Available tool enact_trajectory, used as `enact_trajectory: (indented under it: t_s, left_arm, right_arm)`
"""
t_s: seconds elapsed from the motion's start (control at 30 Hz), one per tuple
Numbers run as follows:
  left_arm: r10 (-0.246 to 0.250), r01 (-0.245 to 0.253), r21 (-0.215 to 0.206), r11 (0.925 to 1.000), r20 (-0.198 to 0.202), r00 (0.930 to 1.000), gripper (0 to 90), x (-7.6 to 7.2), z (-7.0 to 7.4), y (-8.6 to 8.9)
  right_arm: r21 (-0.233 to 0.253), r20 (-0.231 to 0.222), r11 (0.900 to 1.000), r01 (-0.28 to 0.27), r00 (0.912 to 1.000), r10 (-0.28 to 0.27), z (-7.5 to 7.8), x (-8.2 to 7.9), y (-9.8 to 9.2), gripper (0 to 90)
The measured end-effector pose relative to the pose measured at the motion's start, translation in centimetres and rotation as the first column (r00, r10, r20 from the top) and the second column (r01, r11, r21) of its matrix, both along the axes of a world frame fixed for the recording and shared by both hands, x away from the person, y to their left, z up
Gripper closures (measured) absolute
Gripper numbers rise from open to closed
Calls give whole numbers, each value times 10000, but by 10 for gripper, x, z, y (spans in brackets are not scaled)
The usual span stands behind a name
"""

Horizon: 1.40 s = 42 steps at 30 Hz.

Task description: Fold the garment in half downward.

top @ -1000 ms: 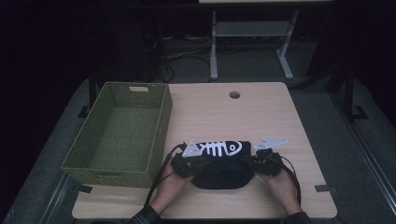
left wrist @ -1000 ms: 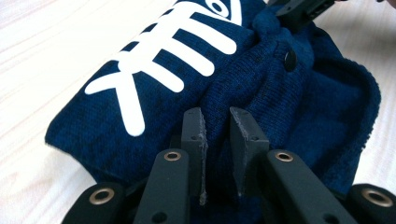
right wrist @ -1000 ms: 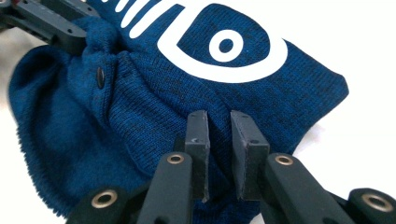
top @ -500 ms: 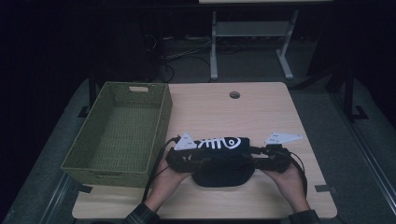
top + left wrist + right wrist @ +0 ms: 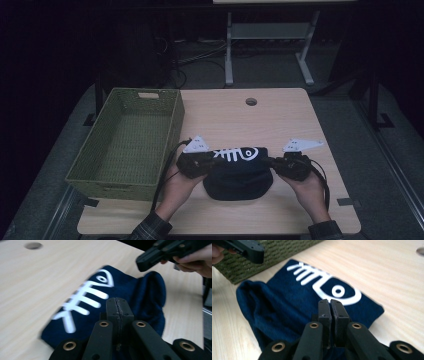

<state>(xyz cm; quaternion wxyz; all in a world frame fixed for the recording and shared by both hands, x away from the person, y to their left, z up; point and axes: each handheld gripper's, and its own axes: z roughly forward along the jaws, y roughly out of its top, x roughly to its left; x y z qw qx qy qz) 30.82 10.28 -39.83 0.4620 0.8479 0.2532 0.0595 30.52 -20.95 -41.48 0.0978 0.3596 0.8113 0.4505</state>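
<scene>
Now holding a dark blue cloth (image 5: 239, 172) with a white fish bone picture at both ends, near the front of the wooden table (image 5: 240, 120). Left gripper (image 5: 196, 164) pinched tight on the left end, jaws pressed together with cloth between them. Right gripper (image 5: 287, 166) pinched tight on the right end the same way. Looks folded over already, bunched and floppy in the middle. Not in the basket yet. Green woven basket (image 5: 172, 125) just beside the cloth, to its left, with nothing inside. Probably left to do: lift the cloth over and drop it in the basket.
</scene>
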Motion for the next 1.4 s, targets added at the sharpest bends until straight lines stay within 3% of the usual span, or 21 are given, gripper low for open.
enact_trajectory:
  t_s: [0.17, 0.33, 0.53, 0.7, 1.17, 1.3, 1.4]
  left_arm:
    - [-406, 415, 411, 9983, -230, 9989, 871, -11, -15, -10]
    - [-452, 486, 766, 9959, -453, 9979, 871, -19, -29, -10]
    - [-258, 323, 1229, 9919, -546, 9982, 872, -19, -43, -8]
    - [-249, 343, 1767, 9837, -552, 9982, 885, -17, -55, -11]
    - [244, -181, 2070, 9782, -280, 9993, 899, -9, -59, -2]
    - [266, -212, 2062, 9783, -233, 9994, 898, -9, -59, -3]
    - [295, -227, 1886, 9818, -331, 9990, 881, -9, -57, -1]
  right_arm:
    - [23, -225, 9999, -136, 9997, 136, -10, -12, -3, 880]
    - [-160, -525, 9990, -419, 9978, 411, -23, -28, 2, 885]
    - [-383, -962, 9984, -407, 9947, 369, -36, -30, 5, 896]
    - [-571, -1138, 9976, -392, 9930, 325, -42, -30, 9, 899]
    - [-1054, -992, 9904, -891, 9920, 787, -47, -40, 28, 900]
    - [-1050, -974, 9899, -950, 9916, 849, -46, -39, 29, 900]
    - [-1001, -706, 9906, -931, 9938, 863, -43, -40, 27, 882]
